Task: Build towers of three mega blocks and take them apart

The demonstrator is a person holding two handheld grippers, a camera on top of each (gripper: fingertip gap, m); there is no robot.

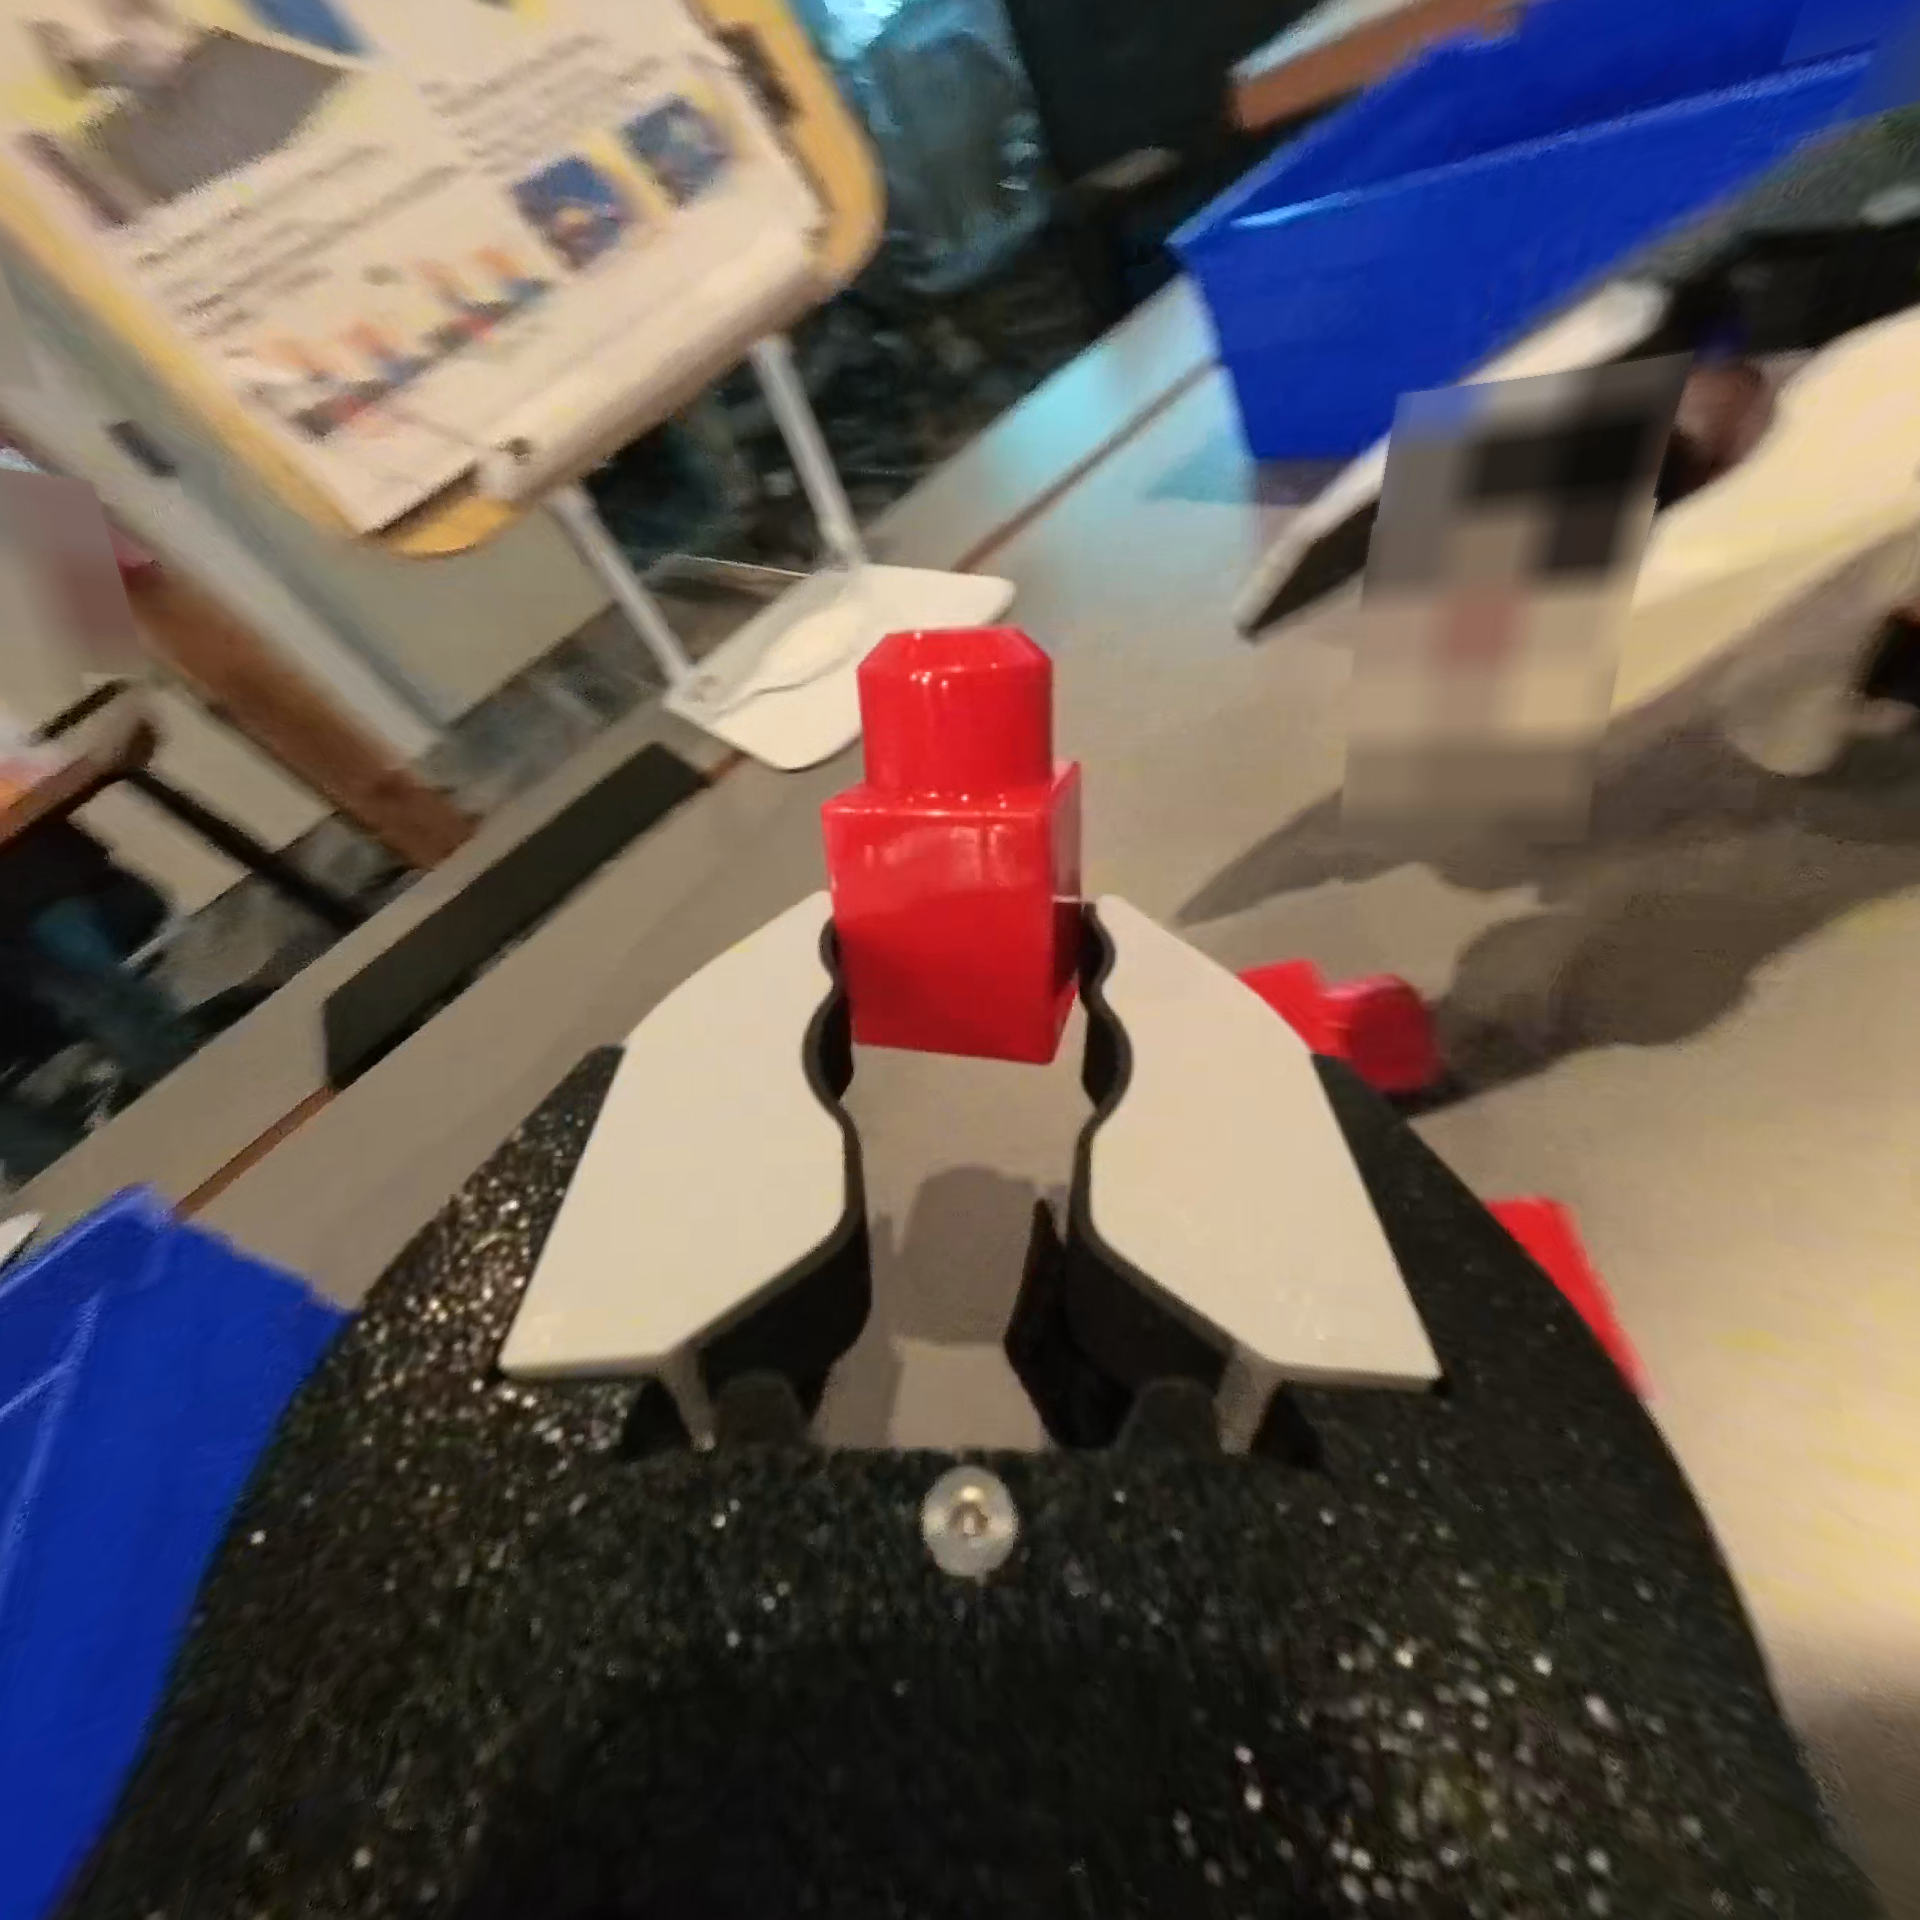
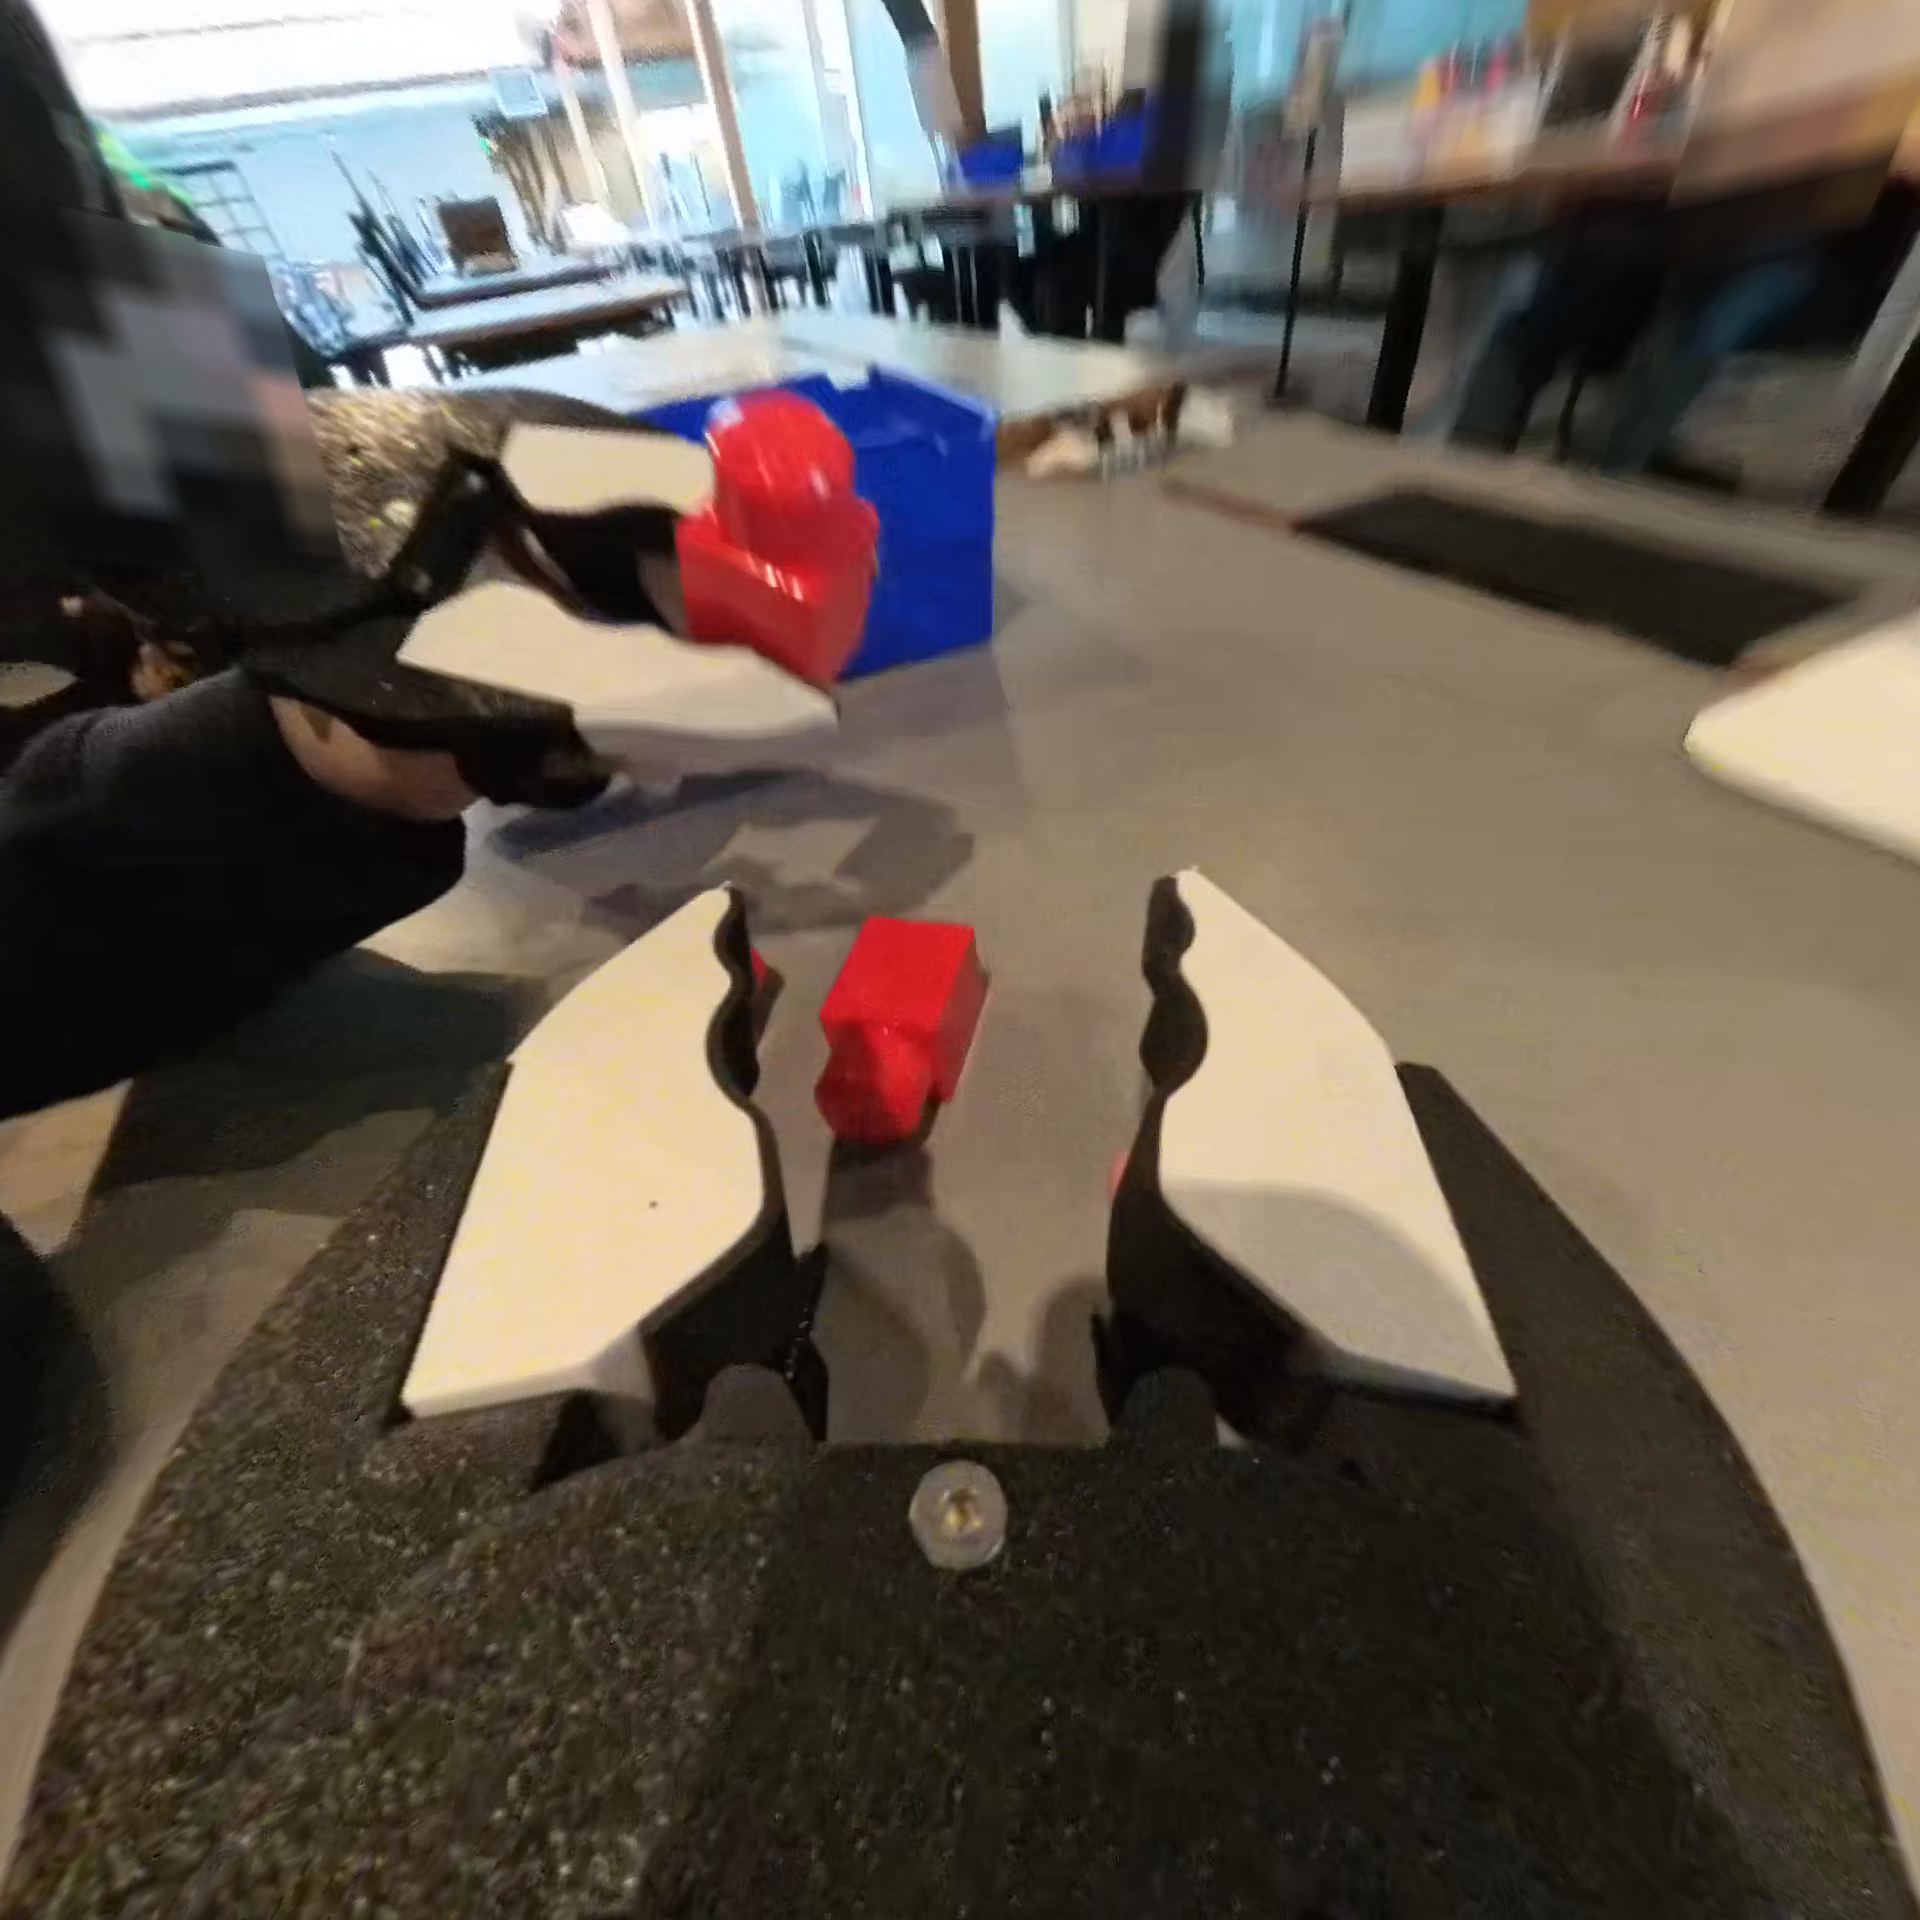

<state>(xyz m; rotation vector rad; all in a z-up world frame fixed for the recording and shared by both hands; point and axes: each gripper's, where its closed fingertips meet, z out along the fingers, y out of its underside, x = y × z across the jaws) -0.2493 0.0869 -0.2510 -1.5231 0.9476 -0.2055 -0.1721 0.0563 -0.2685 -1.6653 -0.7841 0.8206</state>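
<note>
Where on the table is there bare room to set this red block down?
Bare grey table lies right of the fallen red block, toward the white board. Crowded: around that block, between the right gripper fingers, and under the left gripper.

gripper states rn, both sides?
Left gripper: shut on a red block, lifted.
Right gripper: open, empty, above a loose red block.

A large shared workroom: rows of dark-legged tables (image 2: pixel 540 312), blue storage bins (image 1: pixel 1455 312), a poster board (image 1: pixel 416 239) on a stand.
</note>
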